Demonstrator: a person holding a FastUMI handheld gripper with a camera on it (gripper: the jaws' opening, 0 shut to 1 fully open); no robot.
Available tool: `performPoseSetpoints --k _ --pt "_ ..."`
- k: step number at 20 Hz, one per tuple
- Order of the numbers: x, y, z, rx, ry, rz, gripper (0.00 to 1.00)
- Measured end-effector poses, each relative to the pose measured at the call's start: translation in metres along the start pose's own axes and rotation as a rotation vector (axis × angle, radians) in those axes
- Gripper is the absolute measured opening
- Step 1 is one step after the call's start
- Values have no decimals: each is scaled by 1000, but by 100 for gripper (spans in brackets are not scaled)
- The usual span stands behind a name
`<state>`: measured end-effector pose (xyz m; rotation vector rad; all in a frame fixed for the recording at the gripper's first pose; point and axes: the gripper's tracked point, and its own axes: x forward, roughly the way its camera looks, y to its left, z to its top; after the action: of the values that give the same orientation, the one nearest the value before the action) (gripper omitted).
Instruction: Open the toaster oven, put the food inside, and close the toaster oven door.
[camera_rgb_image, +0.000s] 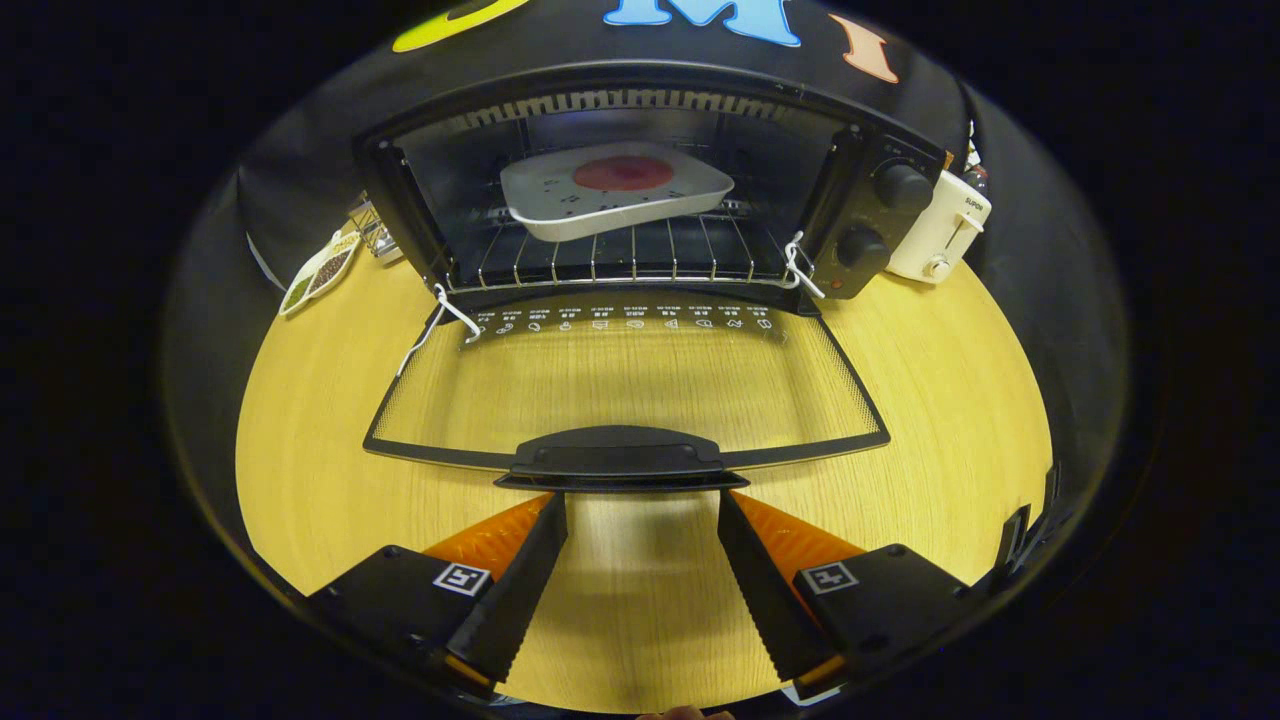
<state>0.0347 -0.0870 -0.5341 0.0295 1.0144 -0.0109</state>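
Toaster oven door (625, 385): we see it swung fully down, flat over the wooden table (950, 400).
Handle (620, 458): just ahead of our fingertips, long axis crosswise to them.
Gripper (642, 497): spread wide, holding nothing.
Food tray (615, 190): already on the rack inside.
Next: we judge a lift from under the handle.

Hand-held gripper (642, 505); square coded tags
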Motion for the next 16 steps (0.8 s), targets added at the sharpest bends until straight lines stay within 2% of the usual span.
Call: performPoseSetpoints --k 10,16 --pt "-43 0 29 2 -62 54 98" --pt "-79 3 86 31 -222 76 98"
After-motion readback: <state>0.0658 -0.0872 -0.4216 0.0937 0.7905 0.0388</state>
